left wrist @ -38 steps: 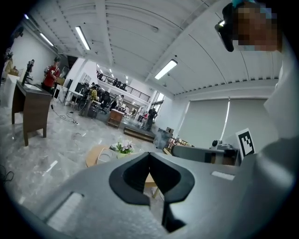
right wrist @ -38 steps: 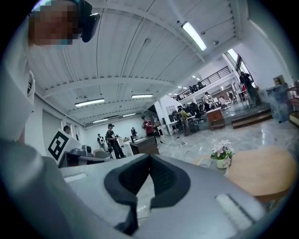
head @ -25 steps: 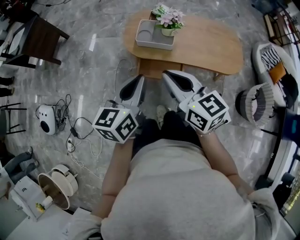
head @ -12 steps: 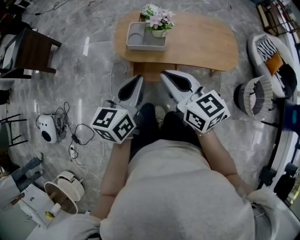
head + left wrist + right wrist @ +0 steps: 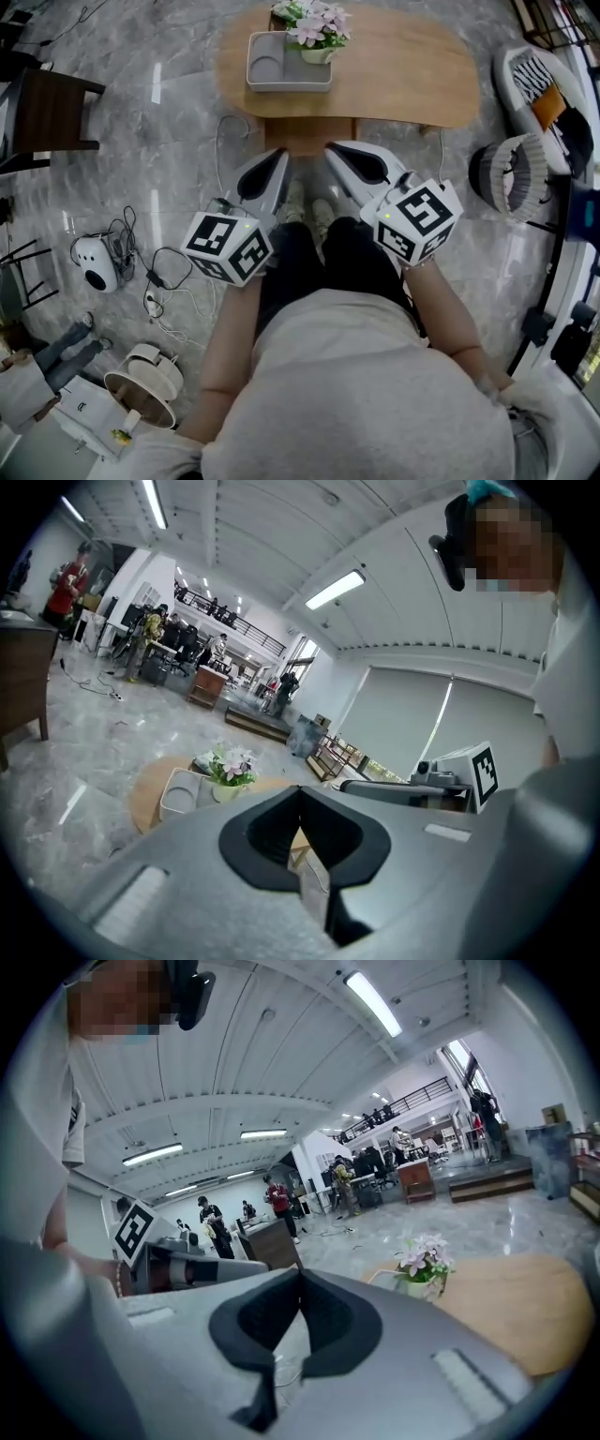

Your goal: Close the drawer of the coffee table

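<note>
The oval wooden coffee table (image 5: 403, 70) stands ahead of me on the marble floor. Its drawer (image 5: 309, 134) juts out from under the near edge toward me. Both grippers hang in the air short of the drawer, touching nothing. My left gripper (image 5: 278, 156) is shut with nothing in it, just left of the drawer front. My right gripper (image 5: 334, 150) is also shut and empty, just right of it. In the left gripper view the closed jaws of the left gripper (image 5: 300, 790) point over the table (image 5: 145, 794). The right gripper (image 5: 300, 1272) sees the table (image 5: 525, 1316) at its right.
A grey tray (image 5: 286, 66) and a pot of pink flowers (image 5: 314, 28) sit on the tabletop's far left. A dark chair (image 5: 47, 112) stands at left. Cables and a white device (image 5: 94, 261) lie on the floor. A round basket (image 5: 511, 178) stands at right.
The head view has shifted: the table sits higher and further left in frame, and my shoes now show below the drawer. Both grippers stay shut in about the same place.
</note>
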Tool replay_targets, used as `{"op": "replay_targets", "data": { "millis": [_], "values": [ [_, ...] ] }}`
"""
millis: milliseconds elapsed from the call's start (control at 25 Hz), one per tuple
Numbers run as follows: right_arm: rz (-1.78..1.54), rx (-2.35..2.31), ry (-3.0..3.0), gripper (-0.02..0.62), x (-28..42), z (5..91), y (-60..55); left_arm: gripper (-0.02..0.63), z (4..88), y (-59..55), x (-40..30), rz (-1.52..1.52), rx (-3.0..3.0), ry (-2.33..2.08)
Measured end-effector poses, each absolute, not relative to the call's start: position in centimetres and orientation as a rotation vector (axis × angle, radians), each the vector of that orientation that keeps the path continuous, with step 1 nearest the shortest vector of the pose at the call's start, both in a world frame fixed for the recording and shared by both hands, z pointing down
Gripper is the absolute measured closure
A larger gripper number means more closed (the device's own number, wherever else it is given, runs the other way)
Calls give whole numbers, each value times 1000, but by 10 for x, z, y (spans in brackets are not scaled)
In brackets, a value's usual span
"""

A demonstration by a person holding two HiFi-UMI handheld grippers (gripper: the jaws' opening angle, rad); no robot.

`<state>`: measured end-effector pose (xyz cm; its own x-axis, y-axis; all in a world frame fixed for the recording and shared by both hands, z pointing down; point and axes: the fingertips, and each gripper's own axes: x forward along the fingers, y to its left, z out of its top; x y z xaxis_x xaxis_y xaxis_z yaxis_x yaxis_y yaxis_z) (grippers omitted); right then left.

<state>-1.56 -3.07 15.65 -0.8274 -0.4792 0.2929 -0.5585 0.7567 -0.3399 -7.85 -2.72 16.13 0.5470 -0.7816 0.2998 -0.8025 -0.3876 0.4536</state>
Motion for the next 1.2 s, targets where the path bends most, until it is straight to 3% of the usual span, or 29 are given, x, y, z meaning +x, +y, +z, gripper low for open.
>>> {"op": "replay_targets", "data": {
  "millis": [360, 760, 1200],
  "values": [
    [732, 878, -2677, 592, -37, 208, -56, 604, 209, -66, -110, 134, 2189, -1230],
    [799, 997, -2618, 592, -32, 266, -85, 604, 285, -93, -104, 328, 2218, -1155],
    [922, 1030, -2535, 592, -27, 351, -110, 604, 360, -114, -98, 333, 2151, -1101]
  ]
}}
